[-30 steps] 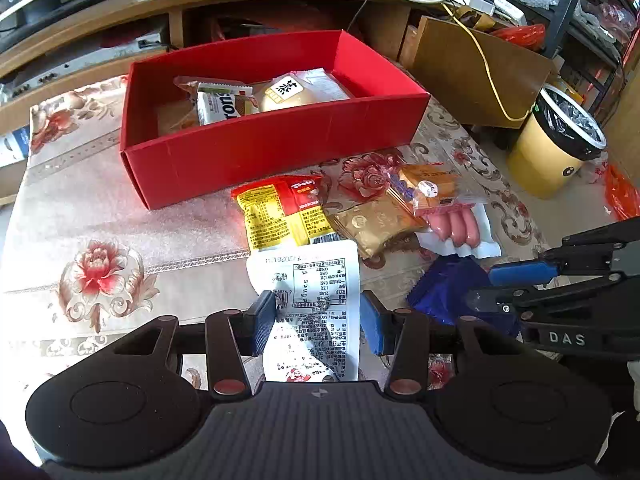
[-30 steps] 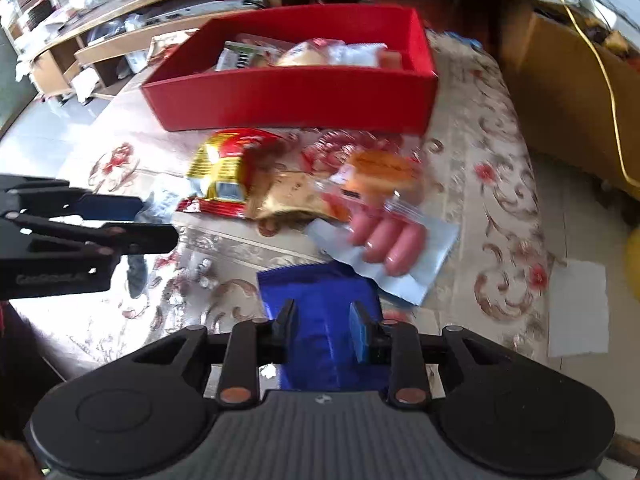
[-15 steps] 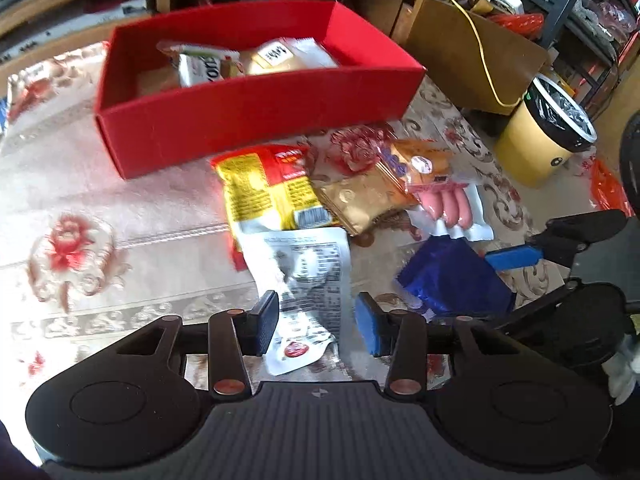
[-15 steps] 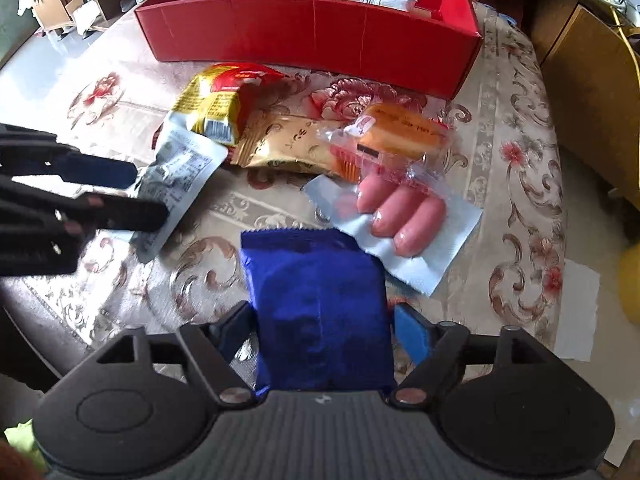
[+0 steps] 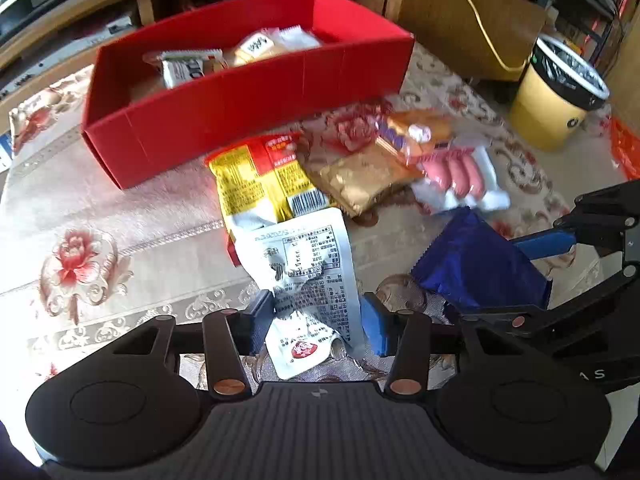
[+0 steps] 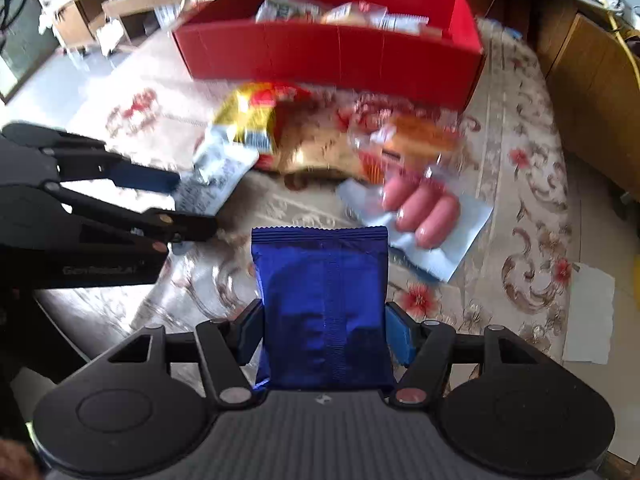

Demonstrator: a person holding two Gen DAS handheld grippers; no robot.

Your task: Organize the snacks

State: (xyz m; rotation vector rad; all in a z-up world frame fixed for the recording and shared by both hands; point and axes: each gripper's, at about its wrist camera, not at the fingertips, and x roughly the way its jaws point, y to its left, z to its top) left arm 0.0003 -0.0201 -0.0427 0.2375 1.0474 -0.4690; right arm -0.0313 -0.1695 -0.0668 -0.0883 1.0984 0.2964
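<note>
Now the right gripper [image 6: 324, 330], which gaped wide half a second ago, is closing on the blue packet [image 6: 322, 300] at lower centre, while the left gripper [image 5: 316, 316], opening slightly, straddles the white sachet [image 5: 308, 276]; red box [image 6: 332, 54] waits above.

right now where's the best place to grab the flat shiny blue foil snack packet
Across its width near the lower end, pads on the two long side edges of the blue foil snack packet, coming from above and behind. It lies flat with its crimped top edge pointing away, so the sides are free. The right gripper already straddles it there, jaws closing.
</note>
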